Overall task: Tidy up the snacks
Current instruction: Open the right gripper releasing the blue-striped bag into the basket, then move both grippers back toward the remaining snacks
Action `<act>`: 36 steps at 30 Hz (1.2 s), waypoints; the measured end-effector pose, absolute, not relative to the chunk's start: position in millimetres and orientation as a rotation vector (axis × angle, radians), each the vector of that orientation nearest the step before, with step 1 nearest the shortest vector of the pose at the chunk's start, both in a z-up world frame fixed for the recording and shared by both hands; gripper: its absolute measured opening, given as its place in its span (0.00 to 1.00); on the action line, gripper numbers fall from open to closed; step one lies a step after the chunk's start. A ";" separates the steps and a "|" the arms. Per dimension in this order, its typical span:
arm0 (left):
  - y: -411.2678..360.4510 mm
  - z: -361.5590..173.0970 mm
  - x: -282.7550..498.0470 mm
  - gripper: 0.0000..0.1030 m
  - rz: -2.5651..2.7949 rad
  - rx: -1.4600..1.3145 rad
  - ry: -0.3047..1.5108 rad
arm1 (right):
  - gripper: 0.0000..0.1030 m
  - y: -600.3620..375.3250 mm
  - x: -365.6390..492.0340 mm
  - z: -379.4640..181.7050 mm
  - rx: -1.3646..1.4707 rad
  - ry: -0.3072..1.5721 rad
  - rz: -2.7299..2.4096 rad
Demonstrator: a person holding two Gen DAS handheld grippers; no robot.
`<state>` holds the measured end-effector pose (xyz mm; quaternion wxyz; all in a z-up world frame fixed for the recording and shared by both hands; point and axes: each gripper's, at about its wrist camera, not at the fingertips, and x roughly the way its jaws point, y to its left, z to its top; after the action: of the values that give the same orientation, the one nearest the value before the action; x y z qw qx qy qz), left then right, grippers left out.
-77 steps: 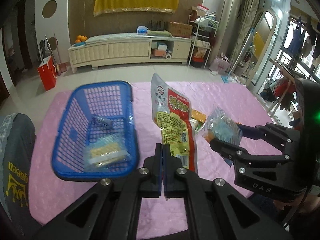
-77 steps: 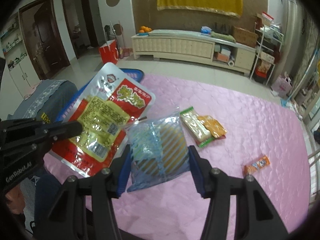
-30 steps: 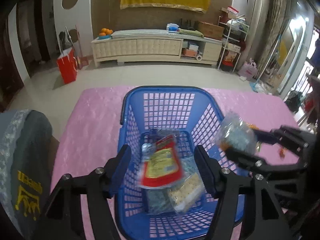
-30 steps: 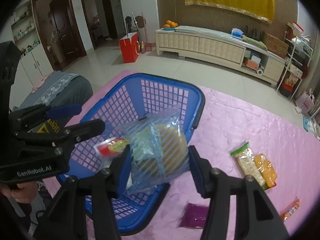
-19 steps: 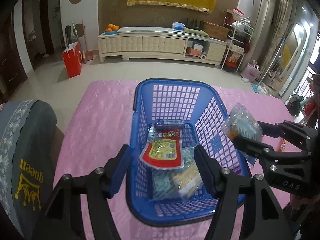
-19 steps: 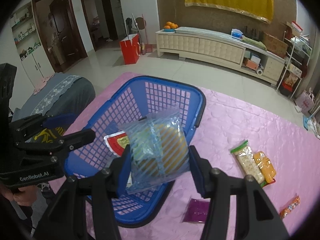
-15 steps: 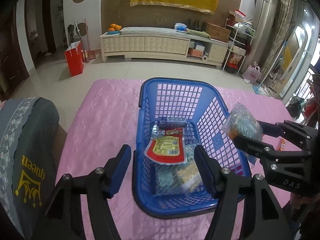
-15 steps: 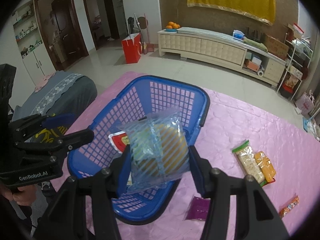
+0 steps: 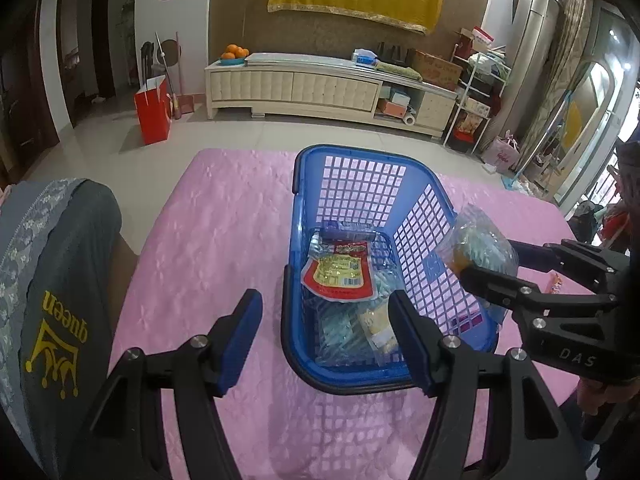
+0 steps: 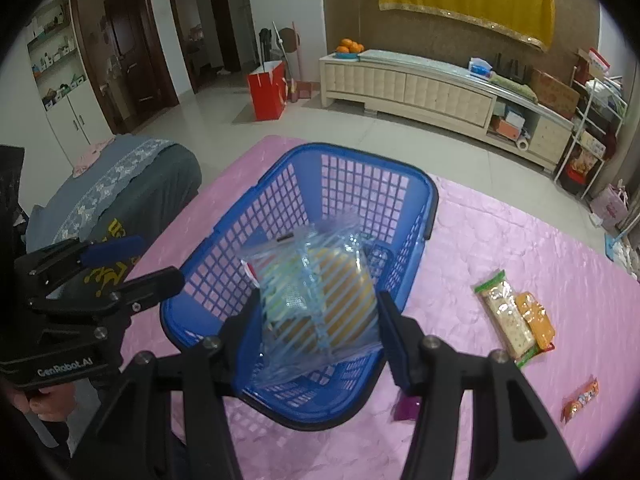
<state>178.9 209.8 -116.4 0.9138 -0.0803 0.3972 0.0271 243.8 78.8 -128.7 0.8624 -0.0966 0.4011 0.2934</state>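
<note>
A blue plastic basket (image 9: pixel 352 168) stands on the pink tablecloth; it also shows in the right wrist view (image 10: pixel 280 192). Inside lie a red and yellow snack pack (image 9: pixel 340 272) and several clear packets (image 9: pixel 372 320). My left gripper (image 9: pixel 326 332) is open and empty, at the basket's near left rim. My right gripper (image 10: pixel 318 316) is shut on a clear blue-striped bag with a yellow cake (image 10: pixel 316 288), held above the basket's near right edge; the bag also shows in the left wrist view (image 9: pixel 476 244).
On the cloth right of the basket lie a green-edged cracker pack (image 10: pixel 506 316), an orange pack (image 10: pixel 534 316), a small orange-red bar (image 10: pixel 580 398) and a purple packet (image 10: pixel 406 406). A grey-covered chair (image 9: pixel 52 280) stands left of the table.
My left gripper opened and dropped the red and yellow pack into the basket, then drew back to the left. My right gripper carried the striped bag over to the basket.
</note>
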 end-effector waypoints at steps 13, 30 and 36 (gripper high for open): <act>209.1 -129.7 180.4 0.61 0.040 -0.161 0.848 | 0.57 82.4 251.5 -155.6 -0.212 0.916 0.600; 201.0 -114.3 159.4 0.61 0.056 -0.147 0.816 | 0.81 71.7 230.9 -131.2 -0.247 0.860 0.588; 180.0 -93.1 147.0 0.61 0.031 -0.121 0.780 | 0.81 46.2 214.7 -108.0 -0.235 0.806 0.579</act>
<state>147.0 180.0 -93.1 0.9231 -0.0590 0.3797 0.0152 214.7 46.2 -108.0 0.8728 -0.1123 0.3859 0.2769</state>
